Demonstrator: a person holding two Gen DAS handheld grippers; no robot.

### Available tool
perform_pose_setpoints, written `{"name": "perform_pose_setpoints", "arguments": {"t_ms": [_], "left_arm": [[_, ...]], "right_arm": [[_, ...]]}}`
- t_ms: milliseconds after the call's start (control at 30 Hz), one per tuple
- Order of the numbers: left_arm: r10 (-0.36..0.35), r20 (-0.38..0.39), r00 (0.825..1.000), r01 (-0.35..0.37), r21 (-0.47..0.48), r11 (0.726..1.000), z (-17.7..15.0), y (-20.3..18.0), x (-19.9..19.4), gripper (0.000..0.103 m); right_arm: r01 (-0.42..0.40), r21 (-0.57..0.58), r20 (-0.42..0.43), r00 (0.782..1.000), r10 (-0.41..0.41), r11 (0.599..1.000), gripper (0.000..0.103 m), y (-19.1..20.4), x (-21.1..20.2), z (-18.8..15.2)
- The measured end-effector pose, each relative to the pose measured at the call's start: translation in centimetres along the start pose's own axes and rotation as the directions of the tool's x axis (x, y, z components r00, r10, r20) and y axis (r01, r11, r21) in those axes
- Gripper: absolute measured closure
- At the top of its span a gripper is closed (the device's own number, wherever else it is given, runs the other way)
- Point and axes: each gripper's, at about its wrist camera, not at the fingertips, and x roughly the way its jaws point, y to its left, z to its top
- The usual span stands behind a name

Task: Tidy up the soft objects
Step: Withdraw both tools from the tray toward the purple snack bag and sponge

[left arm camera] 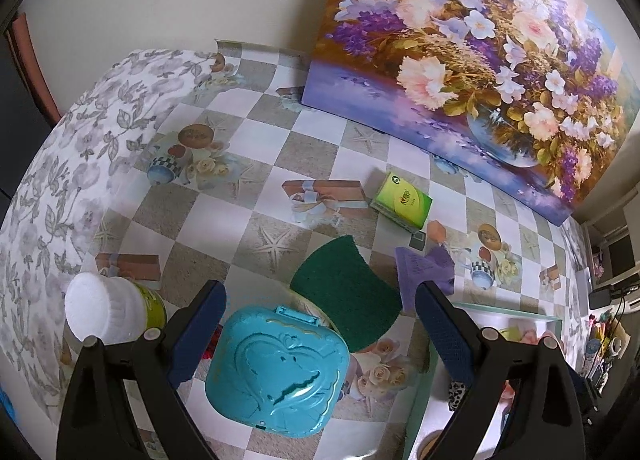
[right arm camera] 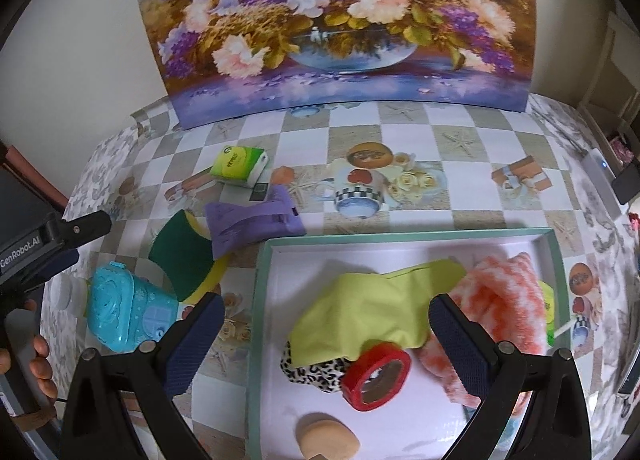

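Observation:
My left gripper (left arm camera: 320, 292) is open and holds nothing. It hangs over a teal plastic case (left arm camera: 276, 372) and a dark green scouring sponge (left arm camera: 348, 292). A purple soft pack (left arm camera: 424, 272) lies just beyond its right finger, and a green tissue pack (left arm camera: 402, 200) lies farther back. My right gripper (right arm camera: 326, 300) is open above a white tray (right arm camera: 400, 238) with a teal rim. In the tray lie a lime cloth (right arm camera: 372, 300), an orange-and-white fluffy cloth (right arm camera: 500, 300), a leopard-print piece (right arm camera: 312, 368), a red tape roll (right arm camera: 378, 376) and a beige puff (right arm camera: 328, 440).
A large flower painting (right arm camera: 332, 20) leans on the wall at the table's back. A white-lidded jar (left arm camera: 104, 312) stands left of the teal case. A white device (right arm camera: 600, 168) lies at the right table edge. A person's hand (right arm camera: 40, 352) holds the left gripper's handle.

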Motion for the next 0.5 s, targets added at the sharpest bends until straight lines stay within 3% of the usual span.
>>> {"name": "perform_pose_setpoints", "arguments": {"t_ms": [500], "left_arm": [[-0.011,-0.037,0.999,0.010,-0.012,1.000,0.3,0.5,1.7,0.007]], "right_arm": [[-0.002,-0.044,-0.010,1.000,0.001,0.999,0.000,1.8,1.8,1.5]]}}
